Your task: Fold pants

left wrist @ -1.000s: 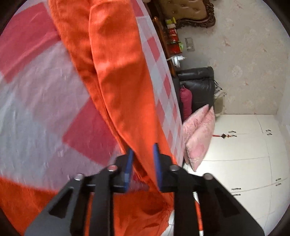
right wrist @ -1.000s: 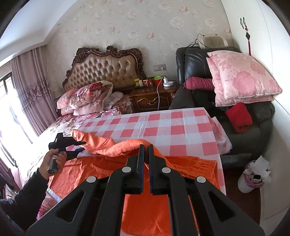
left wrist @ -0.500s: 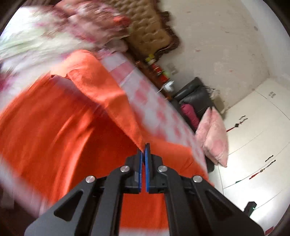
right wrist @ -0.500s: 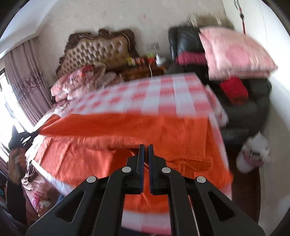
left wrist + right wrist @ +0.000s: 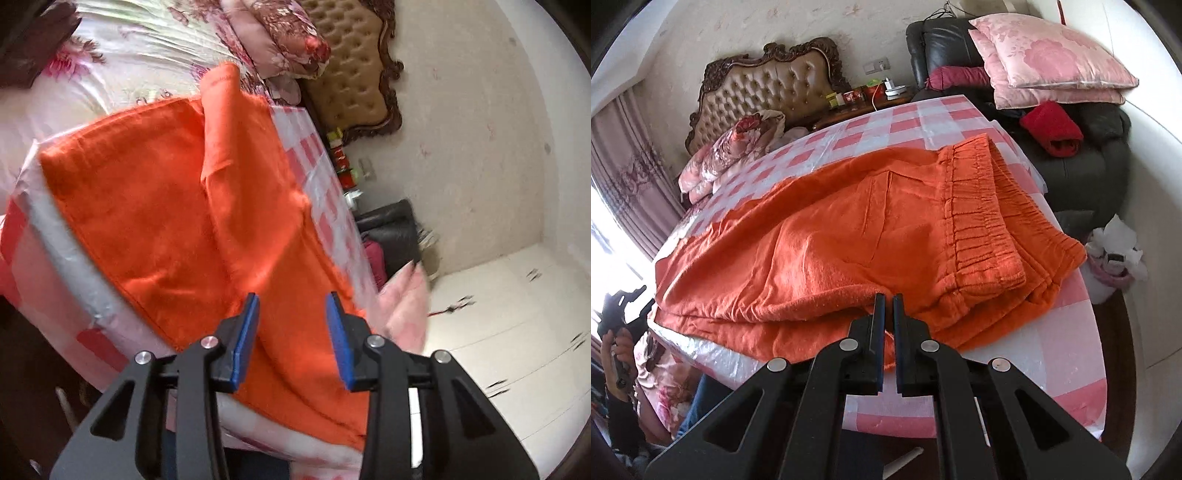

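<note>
**Q:** Bedroom setting: what is the work surface, and where do the pants lie on it?

**A:** A table covered with a pink-and-white checked cloth (image 5: 934, 122). The orange pants (image 5: 871, 221) lie flat across it, folded lengthwise so one leg rests on the other. The gathered waistband (image 5: 982, 218) is at the right end, close to the table edge; the legs run toward the left end.

**Q:** State and position of the right gripper?

**A:** Right gripper (image 5: 885, 299): the two fingers are nearly pressed together, with only a thin slit between them. The tips sit at the near folded edge of the pants, just left of the waistband. Whether cloth is pinched in the slit cannot be told.

**Q:** And the left gripper?

**A:** Left gripper (image 5: 291, 299): fingers spread wide, blue pads (image 5: 245, 341) facing each other, nothing between them. It hovers above the leg end of the pants, whose cloth fills the view beneath it. Contact with the cloth cannot be told.

**Q:** Surroundings?

**A:** Beyond the table stand a bed with a tufted headboard (image 5: 772, 85), a nightstand (image 5: 864, 107) carrying small items, and a black armchair (image 5: 1082, 155) stacked with pink pillows (image 5: 1052, 70) and a red cloth (image 5: 1052, 129).
</note>
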Tool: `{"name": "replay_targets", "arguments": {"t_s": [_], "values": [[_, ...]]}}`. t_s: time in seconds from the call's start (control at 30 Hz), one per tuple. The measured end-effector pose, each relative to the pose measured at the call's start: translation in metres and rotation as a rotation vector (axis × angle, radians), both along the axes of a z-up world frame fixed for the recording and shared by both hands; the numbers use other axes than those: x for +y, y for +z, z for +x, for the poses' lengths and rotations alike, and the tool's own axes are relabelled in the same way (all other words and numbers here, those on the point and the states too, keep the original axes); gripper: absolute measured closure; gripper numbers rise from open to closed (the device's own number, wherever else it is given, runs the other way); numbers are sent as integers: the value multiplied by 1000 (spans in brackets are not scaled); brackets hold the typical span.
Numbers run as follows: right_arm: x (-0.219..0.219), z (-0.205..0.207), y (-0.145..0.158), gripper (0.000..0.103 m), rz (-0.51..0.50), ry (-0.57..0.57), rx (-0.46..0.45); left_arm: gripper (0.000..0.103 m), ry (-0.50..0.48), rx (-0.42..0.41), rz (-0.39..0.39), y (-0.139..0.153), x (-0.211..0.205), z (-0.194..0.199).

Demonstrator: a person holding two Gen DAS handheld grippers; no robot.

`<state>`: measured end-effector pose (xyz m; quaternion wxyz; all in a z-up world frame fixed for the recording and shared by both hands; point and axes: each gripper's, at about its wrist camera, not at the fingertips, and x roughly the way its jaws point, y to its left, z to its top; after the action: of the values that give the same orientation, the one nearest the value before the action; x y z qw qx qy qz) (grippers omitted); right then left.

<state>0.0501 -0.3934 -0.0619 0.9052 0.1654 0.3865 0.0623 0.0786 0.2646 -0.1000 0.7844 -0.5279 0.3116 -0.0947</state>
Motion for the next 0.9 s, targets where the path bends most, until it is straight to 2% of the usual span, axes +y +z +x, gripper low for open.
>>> {"name": "replay_targets", "arguments": {"t_s": [0.13,0.17,0.3,0.43,0.53,0.6,0.77,0.8,0.87,0.9], "values": [[-1,1,6,98,-9,8,-8,60,-7,86,53,3,1,2],[0,1,8,98,-13,9,-10,60,-1,135,81,3,1,3],[4,0,8,98,-37,9,-12,59,-4,179,115,9,1,14],[2,-1,7,98,-21,-5,-18,57,-19,178,132,20,-2,43],[-1,-3,7,98,-19,-14,-27,56,22,91,173,38,5,45],[-3,-3,6,98,-17,-20,-23,55,33,71,165,41,11,48],[-4,-1,8,98,-18,-23,-25,57,80,148,142,20,35,56],[-4,-1,9,98,-18,-23,-25,59,90,153,149,19,38,57],[-5,0,10,98,-19,-23,-25,73,100,173,152,16,44,60],[-4,0,10,98,-18,-24,-25,75,105,183,148,14,48,62]]}}
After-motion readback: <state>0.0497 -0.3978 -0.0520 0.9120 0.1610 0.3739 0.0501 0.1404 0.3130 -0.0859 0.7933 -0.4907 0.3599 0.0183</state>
